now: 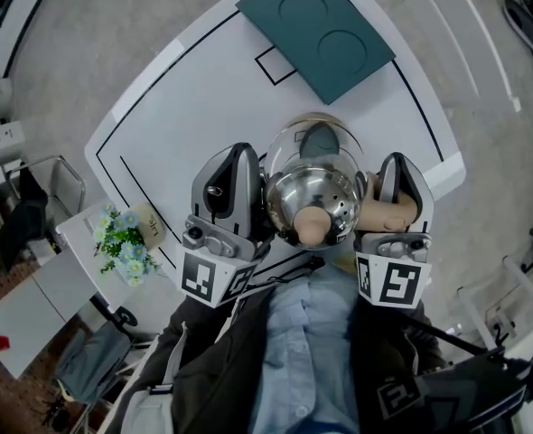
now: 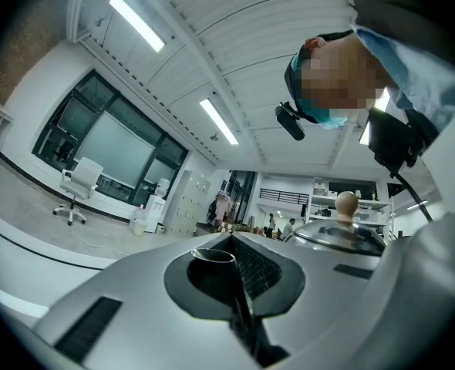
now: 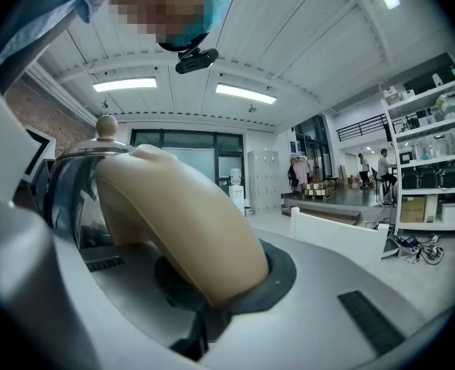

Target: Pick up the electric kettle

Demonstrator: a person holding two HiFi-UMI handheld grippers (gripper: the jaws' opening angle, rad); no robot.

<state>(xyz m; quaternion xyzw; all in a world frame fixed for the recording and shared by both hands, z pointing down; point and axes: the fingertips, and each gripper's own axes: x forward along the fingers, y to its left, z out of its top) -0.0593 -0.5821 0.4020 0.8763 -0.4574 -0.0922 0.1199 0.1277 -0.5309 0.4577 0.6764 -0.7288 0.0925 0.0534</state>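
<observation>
Round glass-and-polished-steel electric kettle (image 1: 312, 197) sits upright, wooden knob (image 1: 309, 227) up. Its curved matte beige handle (image 3: 181, 230) points right, clamped by the right gripper (image 3: 208, 318). The left gripper (image 2: 239, 299) is closed.

Claw (image 2: 231, 245) closed on kettle (image 2: 212, 254) spout, lid (image 2: 343, 237) beside

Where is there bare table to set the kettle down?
Bare tabletop left of the green tray, and between tray and kettle. Crowded at the near edge, where left gripper and right gripper flank the kettle.
</observation>
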